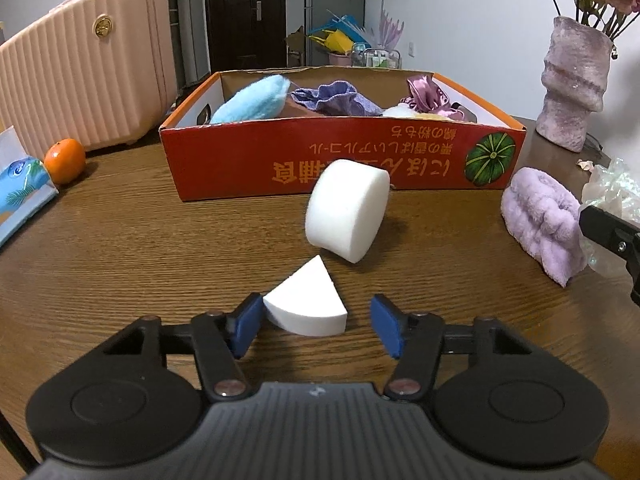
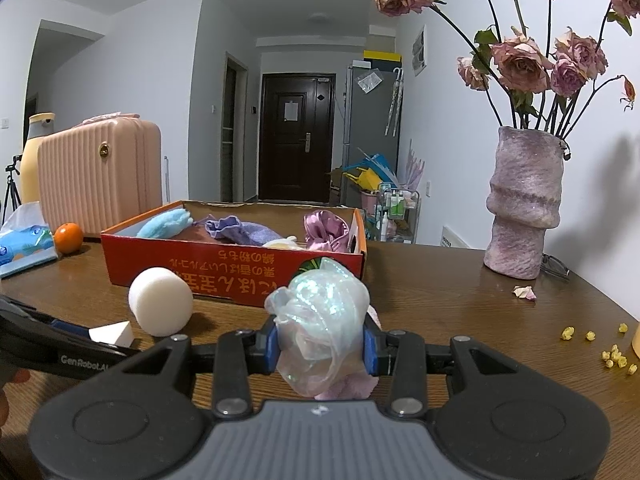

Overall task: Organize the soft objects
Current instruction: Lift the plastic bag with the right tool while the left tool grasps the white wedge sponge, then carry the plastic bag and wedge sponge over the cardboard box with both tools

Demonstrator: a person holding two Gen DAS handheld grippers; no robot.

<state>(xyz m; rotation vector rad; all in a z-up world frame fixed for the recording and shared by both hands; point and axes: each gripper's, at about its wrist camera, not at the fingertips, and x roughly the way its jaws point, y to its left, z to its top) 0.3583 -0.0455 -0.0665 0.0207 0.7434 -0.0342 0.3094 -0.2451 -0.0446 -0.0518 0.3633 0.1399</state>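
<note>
A white wedge sponge [image 1: 306,304] lies on the wooden table between the blue pads of my left gripper [image 1: 316,316]. The left pad touches it and the right pad stands clear, so the gripper is open. Behind it a round white sponge [image 1: 346,210] leans tilted in front of the orange cardboard box [image 1: 280,152], which holds a blue puff, purple cloths and a satin scrunchie. A fluffy lilac headband [image 1: 540,220] lies to the right. My right gripper [image 2: 320,344] is shut on a crumpled iridescent sheer scrunchie [image 2: 320,312] above the table.
A lilac vase [image 2: 524,208] of dried roses stands at the right rear, with yellow crumbs [image 2: 612,354] and a petal near it. An orange [image 1: 64,160], a tissue pack [image 1: 20,196] and a pink suitcase [image 1: 80,68] sit to the left.
</note>
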